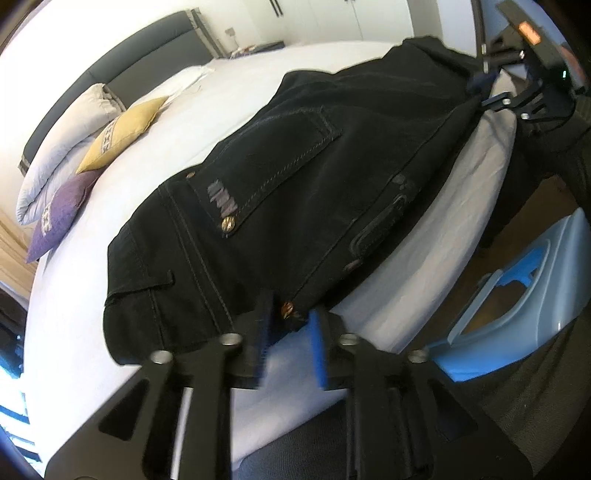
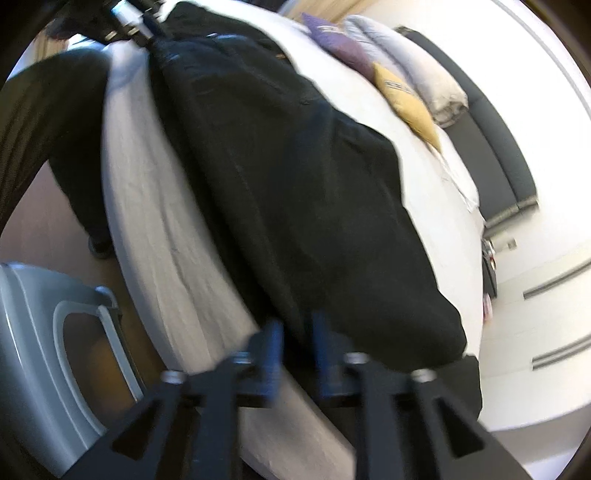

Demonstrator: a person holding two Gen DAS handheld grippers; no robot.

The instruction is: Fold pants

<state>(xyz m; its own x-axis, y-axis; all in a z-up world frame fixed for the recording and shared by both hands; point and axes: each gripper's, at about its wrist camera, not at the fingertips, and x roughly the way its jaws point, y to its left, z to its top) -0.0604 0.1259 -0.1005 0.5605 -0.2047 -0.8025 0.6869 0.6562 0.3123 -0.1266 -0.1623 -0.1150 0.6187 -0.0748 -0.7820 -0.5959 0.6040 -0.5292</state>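
Pants [image 1: 295, 192], black, folded lengthwise along the near edge of the bed [image 1: 229, 88], waist end toward the left tongs [image 1: 288, 328], leg end toward the right tongs [image 2: 295, 339].

Left view only: back pocket, rivets, belt loop and stitching, all sharp; the right tongs [image 1: 491, 88] at the far end of the pants, small and partly cut off at the frame edge.

Right view only: leg fabric as a blurred dark mass, no seams readable; the left tongs [image 2: 144, 26] at the top edge, mostly cut off.

Left tongs: released, blue pads apart, a waist corner between them, contact not evident. Right tongs: released, pads apart astride the hem.

Both views: pillows [image 1: 122, 133], headboard, blue-grey basket [image 1: 535, 295] on the floor.
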